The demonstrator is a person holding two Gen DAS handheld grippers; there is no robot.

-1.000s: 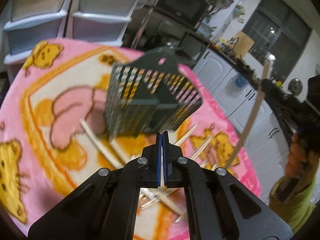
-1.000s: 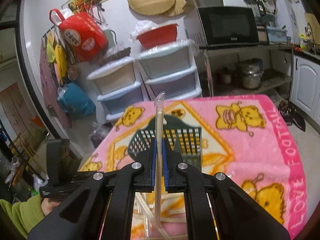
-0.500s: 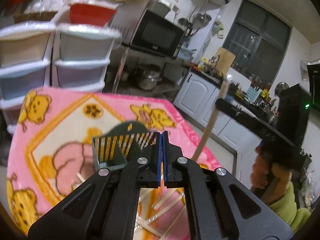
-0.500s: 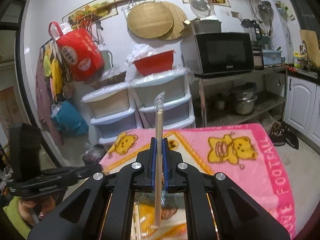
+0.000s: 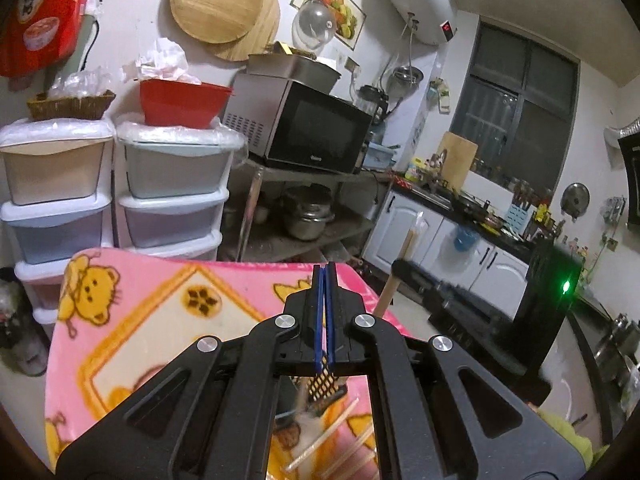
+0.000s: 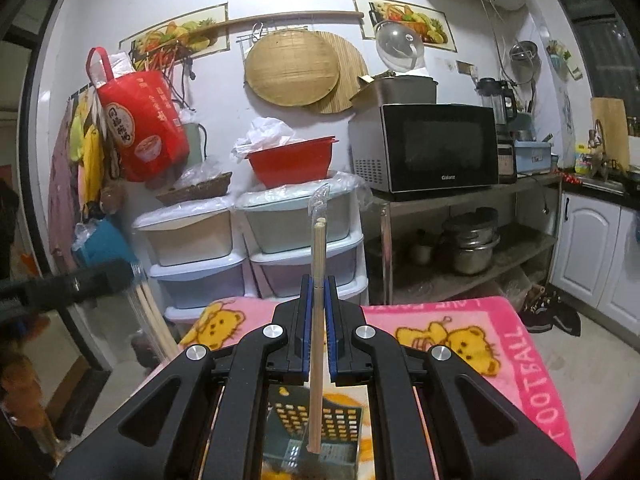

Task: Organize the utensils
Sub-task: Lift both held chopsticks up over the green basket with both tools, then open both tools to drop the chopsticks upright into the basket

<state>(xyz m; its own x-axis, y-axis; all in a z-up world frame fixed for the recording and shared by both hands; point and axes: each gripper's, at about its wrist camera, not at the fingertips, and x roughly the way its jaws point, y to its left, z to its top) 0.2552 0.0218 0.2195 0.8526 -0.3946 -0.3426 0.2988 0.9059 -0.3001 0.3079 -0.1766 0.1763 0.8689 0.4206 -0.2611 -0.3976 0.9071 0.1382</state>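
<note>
My right gripper (image 6: 319, 300) is shut on a wrapped pair of wooden chopsticks (image 6: 317, 320) held upright, its lower end over the dark slotted utensil basket (image 6: 332, 424) on the pink blanket. My left gripper (image 5: 325, 312) is shut with its jaws pressed together; a bit of the basket (image 5: 326, 386) shows just below them, and I cannot tell whether it is pinched. More chopsticks (image 5: 320, 440) lie loose on the blanket beneath. The right gripper with its chopsticks (image 5: 400, 268) also shows in the left wrist view.
The table is covered by a pink bear-print blanket (image 5: 132, 320). Stacked plastic drawers (image 6: 256, 256) stand behind it, with a microwave (image 6: 428, 152) on a metal rack to the right. The left gripper's body (image 6: 68, 280) shows at the left.
Both grippers have risen and tilted up, so the views now face the kitchen wall. The basket has dropped to the bottom of both views. The chopsticks stay gripped in the right gripper.
</note>
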